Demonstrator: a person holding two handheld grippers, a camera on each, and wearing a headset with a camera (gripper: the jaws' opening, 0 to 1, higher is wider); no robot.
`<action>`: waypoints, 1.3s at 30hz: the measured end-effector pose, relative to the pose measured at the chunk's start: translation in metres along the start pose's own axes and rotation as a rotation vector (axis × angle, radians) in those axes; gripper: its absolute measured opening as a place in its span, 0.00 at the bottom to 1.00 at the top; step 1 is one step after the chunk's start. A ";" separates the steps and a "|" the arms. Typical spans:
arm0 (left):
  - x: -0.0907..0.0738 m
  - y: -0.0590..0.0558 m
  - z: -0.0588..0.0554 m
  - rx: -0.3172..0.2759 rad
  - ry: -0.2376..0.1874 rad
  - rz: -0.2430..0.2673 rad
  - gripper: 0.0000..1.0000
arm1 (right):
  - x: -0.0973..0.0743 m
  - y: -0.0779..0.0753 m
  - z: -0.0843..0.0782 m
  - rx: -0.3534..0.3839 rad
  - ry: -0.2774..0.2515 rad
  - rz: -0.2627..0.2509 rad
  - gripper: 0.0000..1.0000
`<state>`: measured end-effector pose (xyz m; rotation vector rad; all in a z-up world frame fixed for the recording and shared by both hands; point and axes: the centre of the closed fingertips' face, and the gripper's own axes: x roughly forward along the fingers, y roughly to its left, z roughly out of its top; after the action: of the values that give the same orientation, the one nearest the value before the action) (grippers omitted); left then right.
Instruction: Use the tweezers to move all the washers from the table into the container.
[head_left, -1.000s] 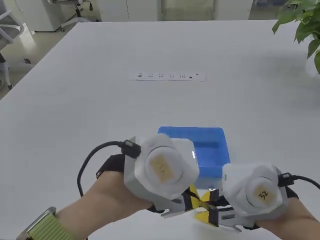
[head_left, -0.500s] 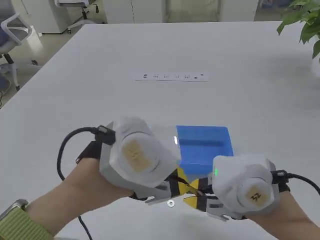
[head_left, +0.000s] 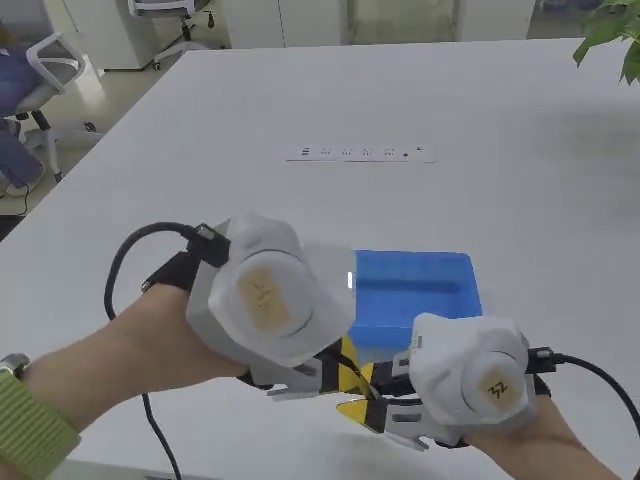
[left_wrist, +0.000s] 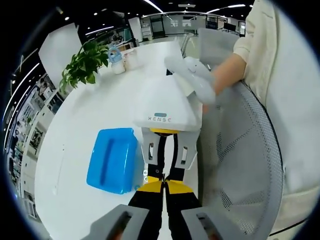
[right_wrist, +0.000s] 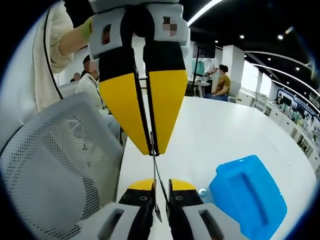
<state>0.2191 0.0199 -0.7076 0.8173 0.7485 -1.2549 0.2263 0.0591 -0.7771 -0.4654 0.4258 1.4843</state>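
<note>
Frankly, the head view hides most of what matters. The white housings of my two grippers cover the spot where their yellow tips meet, and they cut off the near edge of the blue container (head_left: 415, 285) on the white table (head_left: 480, 180).

The right gripper view reads better. My left gripper (right_wrist: 151, 149) reaches in from the top of that view, its pads pressed together on the tweezers (right_wrist: 155, 175). These show as a single thin metal strip that runs on into the slit of my right gripper (right_wrist: 156, 189). The right jaws stand a hair apart around the tip; whether they pinch it I cannot tell.

I count one washer (right_wrist: 202, 192), small and blurred, lying on the table just beside the container's corner. Otherwise there is one container, one pair of tweezers and two grippers. What lies inside the container I cannot make out.
</note>
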 end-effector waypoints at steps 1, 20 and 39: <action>0.000 0.002 -0.002 0.000 0.010 -0.008 0.00 | 0.001 -0.001 0.000 0.008 0.000 0.006 0.07; -0.001 0.007 -0.012 0.073 0.091 -0.035 0.00 | 0.008 -0.002 -0.007 -0.015 0.046 -0.023 0.12; 0.013 0.006 -0.014 0.032 0.054 -0.058 0.00 | 0.021 -0.009 -0.013 0.056 0.009 -0.017 0.11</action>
<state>0.2263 0.0261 -0.7255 0.8635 0.8027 -1.3038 0.2367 0.0696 -0.7993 -0.4308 0.4687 1.4504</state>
